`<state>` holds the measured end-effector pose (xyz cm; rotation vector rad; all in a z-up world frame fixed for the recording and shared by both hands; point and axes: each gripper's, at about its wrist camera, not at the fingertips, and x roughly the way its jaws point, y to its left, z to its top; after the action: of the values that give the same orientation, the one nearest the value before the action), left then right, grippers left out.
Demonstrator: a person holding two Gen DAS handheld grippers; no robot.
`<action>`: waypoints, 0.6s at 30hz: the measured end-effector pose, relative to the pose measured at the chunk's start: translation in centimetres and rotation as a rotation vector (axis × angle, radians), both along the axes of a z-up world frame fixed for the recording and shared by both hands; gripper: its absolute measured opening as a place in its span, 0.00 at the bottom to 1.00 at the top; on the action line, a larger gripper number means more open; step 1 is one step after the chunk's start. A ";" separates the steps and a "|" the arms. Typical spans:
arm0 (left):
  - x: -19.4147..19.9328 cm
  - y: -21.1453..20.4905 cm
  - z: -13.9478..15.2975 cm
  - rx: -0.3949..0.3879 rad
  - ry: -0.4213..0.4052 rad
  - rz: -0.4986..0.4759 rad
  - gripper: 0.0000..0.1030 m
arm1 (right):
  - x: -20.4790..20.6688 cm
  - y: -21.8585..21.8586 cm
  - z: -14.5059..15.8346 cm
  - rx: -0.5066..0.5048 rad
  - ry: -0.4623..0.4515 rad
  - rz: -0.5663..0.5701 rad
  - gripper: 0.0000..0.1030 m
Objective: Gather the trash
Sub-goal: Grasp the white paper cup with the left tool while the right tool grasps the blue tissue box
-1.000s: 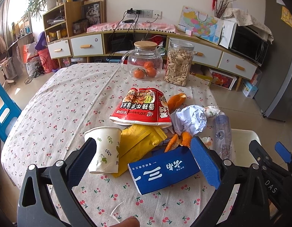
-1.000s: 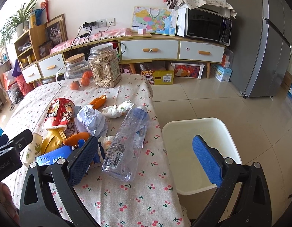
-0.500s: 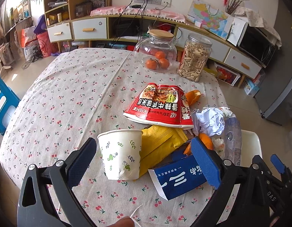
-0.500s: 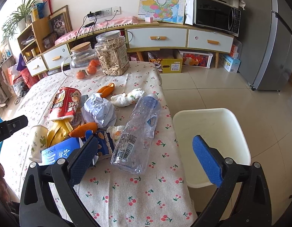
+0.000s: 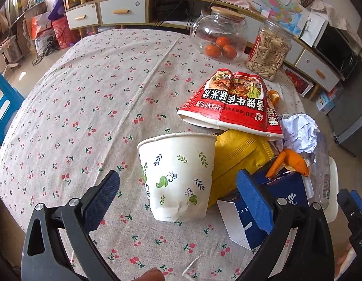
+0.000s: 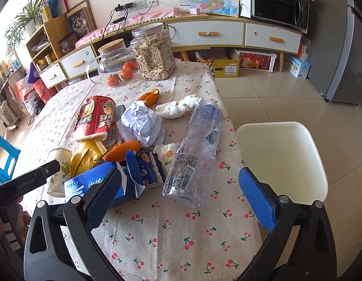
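A white paper cup [image 5: 178, 178] with leaf print stands upright on the table, between the open fingers of my left gripper [image 5: 178, 199], untouched. Beside it lie a yellow wrapper [image 5: 237, 157], a blue carton [image 5: 274, 201], a red snack bag [image 5: 230, 103], orange peel [image 5: 291, 164] and crumpled paper [image 5: 300, 131]. My right gripper [image 6: 181, 194] is open over the clear plastic bottle [image 6: 195, 152] lying on its side. The white bin [image 6: 281, 159] stands beside the table at right.
A glass pot with oranges [image 5: 219, 37] and a jar of seeds [image 5: 267, 51] stand at the table's far side. A crumpled tissue [image 6: 178, 107] lies near the bottle's cap. A blue stool [image 5: 2, 107] stands left of the table.
My left gripper has moved forward and left, so the paper cup now sits between its fingers. My right gripper has moved forward toward the bottle. Both stay open.
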<state>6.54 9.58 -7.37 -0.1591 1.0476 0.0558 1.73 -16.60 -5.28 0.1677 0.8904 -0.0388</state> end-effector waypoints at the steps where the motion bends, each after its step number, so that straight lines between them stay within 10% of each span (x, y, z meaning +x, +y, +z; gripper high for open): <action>1: 0.2 0.4 -0.4 -0.017 0.012 0.009 0.94 | 0.1 0.1 -0.2 0.016 0.012 0.001 0.93; 9: 0.9 0.2 -0.9 -0.022 0.039 -0.018 0.94 | 0.6 1.3 -1.7 0.139 0.129 0.012 0.93; 13: 1.2 0.1 -1.3 -0.006 0.053 -0.045 0.65 | 0.9 2.7 -2.3 0.190 0.174 0.005 0.93; 18: 0.2 0.4 -0.3 0.034 0.003 -0.051 0.63 | 1.4 4.1 -3.3 0.253 0.231 -0.031 0.93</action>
<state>6.74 9.99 -7.70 -0.1015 1.0527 0.0279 3.16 -12.47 -8.54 0.4194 1.1220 0.0263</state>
